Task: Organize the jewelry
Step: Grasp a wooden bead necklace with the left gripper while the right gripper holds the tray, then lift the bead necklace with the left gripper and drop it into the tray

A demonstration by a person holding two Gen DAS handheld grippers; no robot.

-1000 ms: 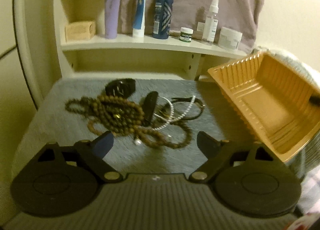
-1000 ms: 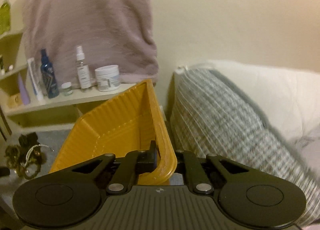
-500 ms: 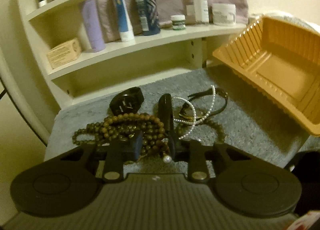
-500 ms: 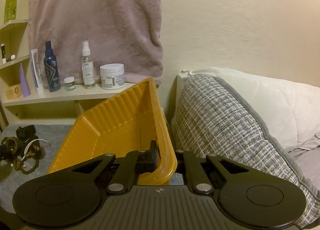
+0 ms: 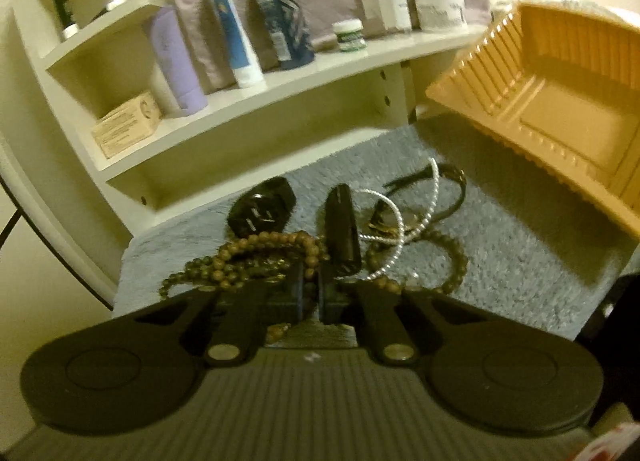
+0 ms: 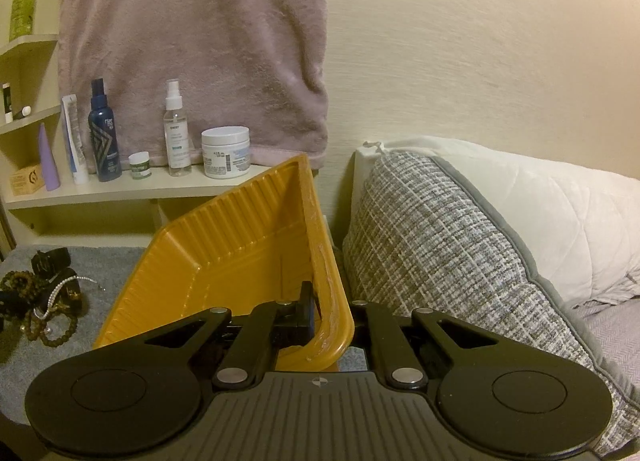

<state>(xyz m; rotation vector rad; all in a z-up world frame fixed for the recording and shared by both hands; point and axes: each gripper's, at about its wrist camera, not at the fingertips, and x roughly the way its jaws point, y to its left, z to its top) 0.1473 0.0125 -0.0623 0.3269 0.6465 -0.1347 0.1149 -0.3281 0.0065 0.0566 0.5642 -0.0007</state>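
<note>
Wooden bead necklace [image 5: 256, 257] is clamped by the closed left gripper [image 5: 310, 293]; yellow tray [image 6: 248, 237] rim is pinched by the closed right gripper [image 6: 320, 313].

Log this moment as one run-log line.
left gripper: shut on wooden bead necklace | right gripper: shut on yellow tray rim, tilted | tray: no jewelry visible

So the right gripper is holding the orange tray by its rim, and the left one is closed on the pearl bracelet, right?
Not quite. The left gripper is closed on the brown bead necklace, not the pearl bracelet, as the left wrist view shows. The right gripper does hold the orange tray by its rim.
</note>
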